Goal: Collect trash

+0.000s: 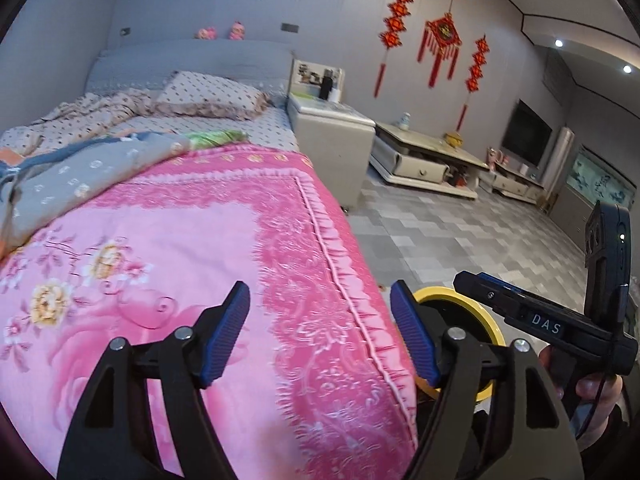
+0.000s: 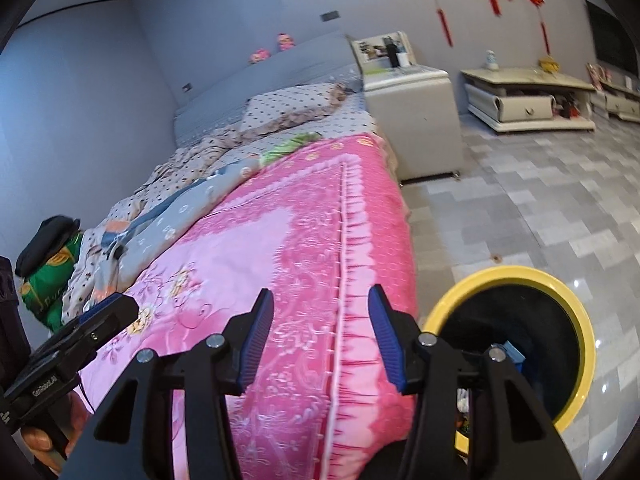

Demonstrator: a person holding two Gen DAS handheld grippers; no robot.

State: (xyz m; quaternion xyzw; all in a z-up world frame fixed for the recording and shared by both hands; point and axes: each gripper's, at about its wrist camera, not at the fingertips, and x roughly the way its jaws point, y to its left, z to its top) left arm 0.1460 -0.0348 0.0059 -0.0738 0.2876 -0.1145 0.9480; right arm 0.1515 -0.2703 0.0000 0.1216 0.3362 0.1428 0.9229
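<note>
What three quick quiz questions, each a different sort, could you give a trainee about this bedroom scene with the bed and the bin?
1. True or false: the left gripper has a piece of trash between its pads.
2. Multiple choice: the yellow-rimmed bin stands A) on the pink quilt, B) on the floor beside the bed, C) on the white bedside cabinet.
3. Fill in: the pillow at the head of the bed has a ____ pattern.

Key
1. False; both it and the right gripper are open and hold nothing.
2. B
3. dotted
</note>
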